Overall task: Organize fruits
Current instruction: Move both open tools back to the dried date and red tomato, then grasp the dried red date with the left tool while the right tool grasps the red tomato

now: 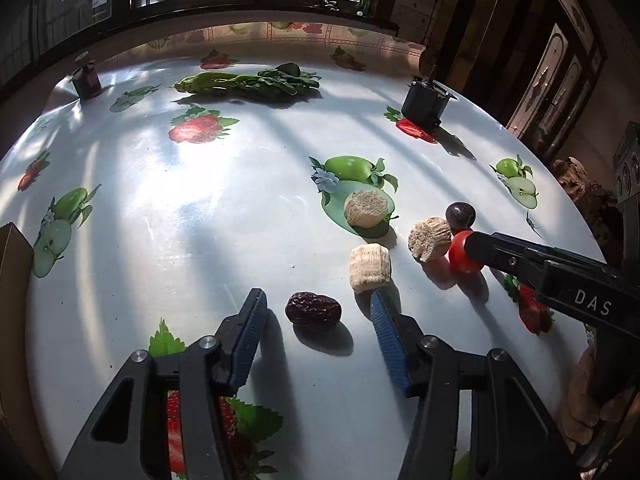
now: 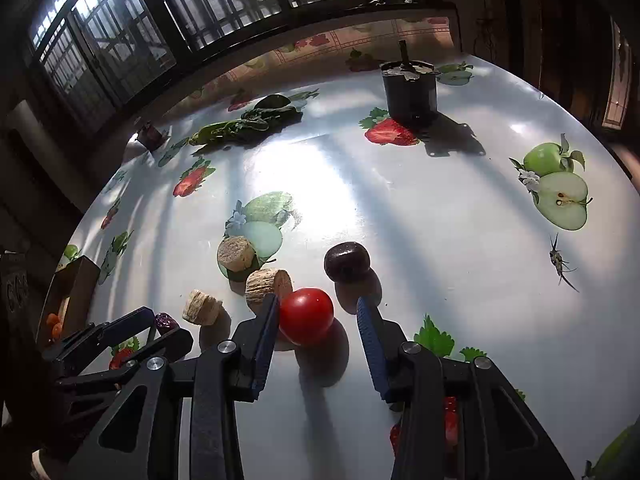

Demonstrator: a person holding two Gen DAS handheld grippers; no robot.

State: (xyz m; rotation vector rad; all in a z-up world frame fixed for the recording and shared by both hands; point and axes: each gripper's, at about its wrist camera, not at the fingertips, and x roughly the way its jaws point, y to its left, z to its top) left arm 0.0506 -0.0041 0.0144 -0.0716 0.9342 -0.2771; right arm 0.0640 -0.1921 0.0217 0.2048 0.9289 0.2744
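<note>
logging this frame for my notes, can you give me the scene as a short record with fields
surface: round table with a fruit-print cloth
left gripper: open, the wrinkled date between its fingers, not gripped
right gripper: open, the red tomato against its left finger
near the tomato: dark plum, three tan cut chunks
far side: leafy greens, black pot

Sunlit round table by the windows.
You face barred windows (image 2: pixel 168 20); a fruit-print tablecloth (image 1: pixel 160 208) gleams, dark wooden doors (image 1: pixel 568 60) right.
</note>
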